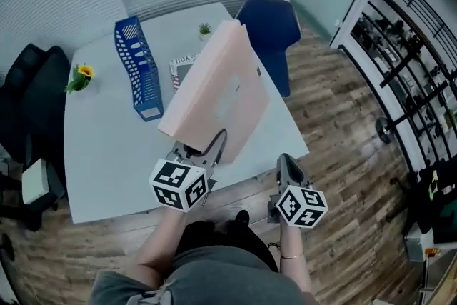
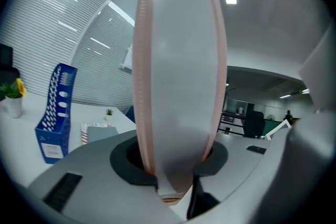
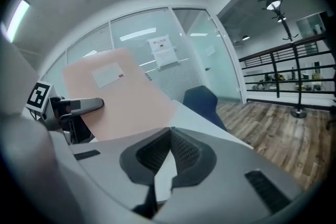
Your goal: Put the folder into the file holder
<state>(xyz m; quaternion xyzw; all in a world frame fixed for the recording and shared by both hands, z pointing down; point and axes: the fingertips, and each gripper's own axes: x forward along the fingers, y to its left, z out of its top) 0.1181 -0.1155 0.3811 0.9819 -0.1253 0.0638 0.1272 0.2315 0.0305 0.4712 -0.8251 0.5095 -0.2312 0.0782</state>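
A pale pink folder (image 1: 218, 93) stands tilted above the near part of the white table (image 1: 107, 153), its lower edge clamped in my left gripper (image 1: 207, 146). In the left gripper view the folder's spine (image 2: 178, 76) fills the middle, with both pads pressed on it. The blue perforated file holder (image 1: 139, 68) stands upright on the table to the left of the folder, also visible in the left gripper view (image 2: 55, 113). My right gripper (image 1: 285, 164) hovers at the table's near right edge, shut with nothing in it. From the right gripper view the folder's face (image 3: 121, 97) lies to the left.
A yellow flower in a pot (image 1: 81, 76) sits at the table's left edge. A small green plant (image 1: 205, 30) and a booklet (image 1: 184, 66) lie behind the folder. A blue chair (image 1: 270, 28) stands at the far right corner, a black chair (image 1: 28, 82) at the left.
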